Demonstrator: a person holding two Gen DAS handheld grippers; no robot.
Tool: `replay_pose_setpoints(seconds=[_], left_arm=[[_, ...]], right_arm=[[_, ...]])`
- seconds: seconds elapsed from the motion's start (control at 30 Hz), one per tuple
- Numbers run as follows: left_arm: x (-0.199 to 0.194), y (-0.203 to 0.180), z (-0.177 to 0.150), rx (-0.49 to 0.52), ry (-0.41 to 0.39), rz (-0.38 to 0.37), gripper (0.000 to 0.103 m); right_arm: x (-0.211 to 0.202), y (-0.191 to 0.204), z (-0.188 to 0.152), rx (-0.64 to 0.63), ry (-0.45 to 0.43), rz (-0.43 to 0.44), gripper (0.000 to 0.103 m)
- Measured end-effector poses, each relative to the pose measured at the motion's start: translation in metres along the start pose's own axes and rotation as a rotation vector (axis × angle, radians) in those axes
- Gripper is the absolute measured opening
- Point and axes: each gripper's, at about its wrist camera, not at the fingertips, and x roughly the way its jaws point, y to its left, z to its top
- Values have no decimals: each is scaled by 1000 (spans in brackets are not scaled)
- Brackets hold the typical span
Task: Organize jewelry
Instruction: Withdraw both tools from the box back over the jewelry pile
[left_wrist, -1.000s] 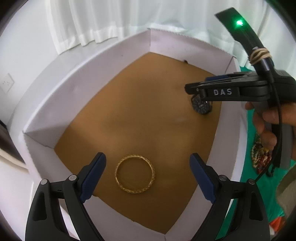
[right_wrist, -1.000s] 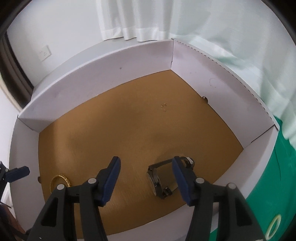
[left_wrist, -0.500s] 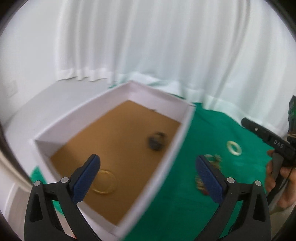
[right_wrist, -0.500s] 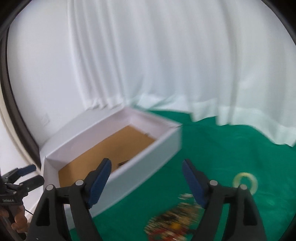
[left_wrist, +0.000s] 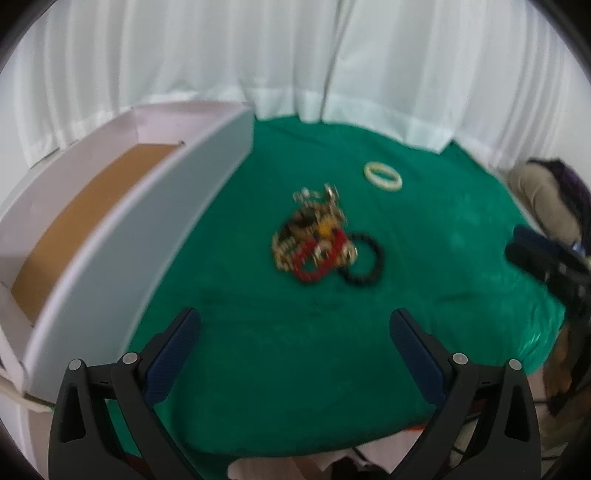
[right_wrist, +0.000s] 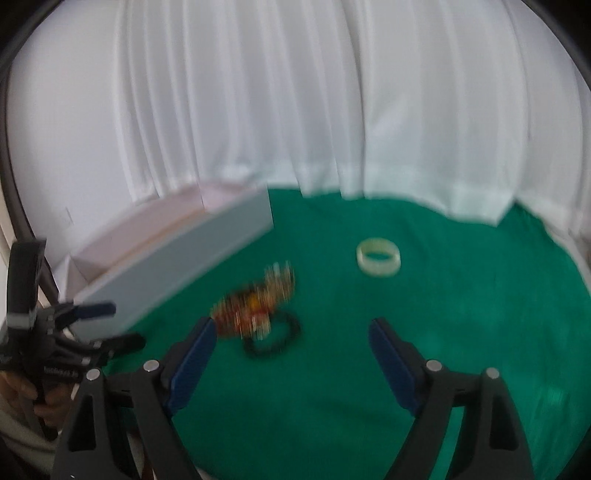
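— What's in the box (left_wrist: 155, 236) right now?

— From this angle only a strip of its brown floor (left_wrist: 85, 218) shows above the white wall; whatever lies lower inside is hidden, so I cannot tell. The box sits at the left end of the green cloth (left_wrist: 295, 350).

— And the jewelry?

— A tangled heap (left_wrist: 314, 236) lies out on the cloth, well apart from the box: gold-coloured chains, a red beaded bracelet (left_wrist: 314, 264), all blurred. A black beaded bracelet (left_wrist: 364, 264) touches the heap's right side. A pale bangle (left_wrist: 382, 176) lies alone, farther back towards the white curtain (left_wrist: 295, 55).

— The grippers?

— Both hover over the cloth, nearer than the heap. The left gripper (left_wrist: 294, 332) has its blue pads spread wide, nothing between them but cloth. The right gripper (right_wrist: 291, 341) has its jaws opening, also empty; in its own view the heap and the black bracelet sit just beyond its left finger (right_wrist: 192, 354). That view also catches the left gripper at the lower left, beside the box, held in a hand (right_wrist: 22, 397).
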Motion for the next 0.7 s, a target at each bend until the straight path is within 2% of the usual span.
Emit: replay_pose_setpoints(seconds=[0.13,0.2,0.33,0.53,0.7], left_arm=[[1,-17,-11,68,10,-9,102],[-3,-24,-12,103,-1,5,102],[-3,-25,-16,105,-3,6,102],[10,-14,-19,73,38,35,102],[19,-14,-21,74,67,42,102]], right_arm=[[16,9,-41,14,110,13,86],[17,11,-53,12,134,19,86],[25,17,-56,39,181,38,86],[26,34,-62,-63,195,-11,86],[32,33,-71,-28,222,18,86]])
